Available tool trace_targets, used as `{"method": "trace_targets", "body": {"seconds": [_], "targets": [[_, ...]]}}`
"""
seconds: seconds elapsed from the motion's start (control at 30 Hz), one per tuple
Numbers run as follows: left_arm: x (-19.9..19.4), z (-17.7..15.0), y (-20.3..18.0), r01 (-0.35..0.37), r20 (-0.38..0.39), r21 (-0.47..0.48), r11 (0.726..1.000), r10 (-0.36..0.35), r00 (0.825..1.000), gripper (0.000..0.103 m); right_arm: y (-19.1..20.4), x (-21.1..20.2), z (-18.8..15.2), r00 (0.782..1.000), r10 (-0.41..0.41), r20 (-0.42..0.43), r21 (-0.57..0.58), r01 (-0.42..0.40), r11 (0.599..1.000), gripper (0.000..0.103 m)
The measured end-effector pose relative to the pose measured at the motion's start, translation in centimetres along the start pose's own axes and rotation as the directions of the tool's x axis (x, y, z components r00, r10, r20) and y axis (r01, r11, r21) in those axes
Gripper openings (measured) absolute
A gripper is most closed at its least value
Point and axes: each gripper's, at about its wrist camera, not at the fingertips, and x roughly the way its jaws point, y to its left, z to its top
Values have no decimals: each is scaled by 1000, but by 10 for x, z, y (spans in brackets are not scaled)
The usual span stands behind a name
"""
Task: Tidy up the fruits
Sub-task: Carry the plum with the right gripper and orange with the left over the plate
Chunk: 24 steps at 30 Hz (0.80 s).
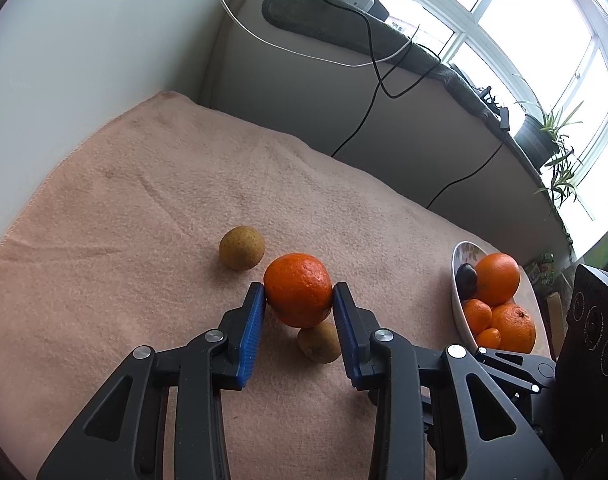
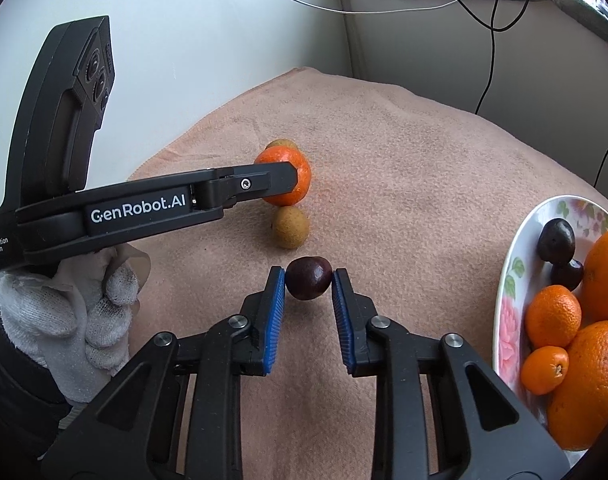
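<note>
My left gripper [image 1: 299, 294] is shut on a large orange [image 1: 297, 290], its blue pads pressing both sides; the same orange [image 2: 293, 162] shows in the right wrist view behind the left gripper's finger. My right gripper [image 2: 308, 283] is shut on a dark plum [image 2: 308, 283] just above the pink towel. Two brown kiwi-like fruits lie on the towel: one [image 1: 241, 247] beyond the orange, one [image 1: 319, 342] under it, also seen in the right wrist view [image 2: 290, 227]. A flowered bowl [image 2: 510, 304] at the right holds oranges, tangerines and dark plums.
The pink towel [image 1: 123, 200] covers the table, with a white wall at the left and a grey ledge behind. Black and white cables hang over the ledge. A potted plant [image 1: 552, 136] stands by the window. A gloved hand [image 2: 75, 320] holds the left gripper.
</note>
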Motion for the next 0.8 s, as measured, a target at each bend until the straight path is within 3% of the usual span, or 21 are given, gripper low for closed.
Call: {"method": "trace_targets", "body": {"seconds": [0.8], "targets": [[-28, -9, -56, 56, 42, 71, 996, -59, 997, 33, -30, -96, -20, 985, -42, 167, 75, 29, 997, 25]]}}
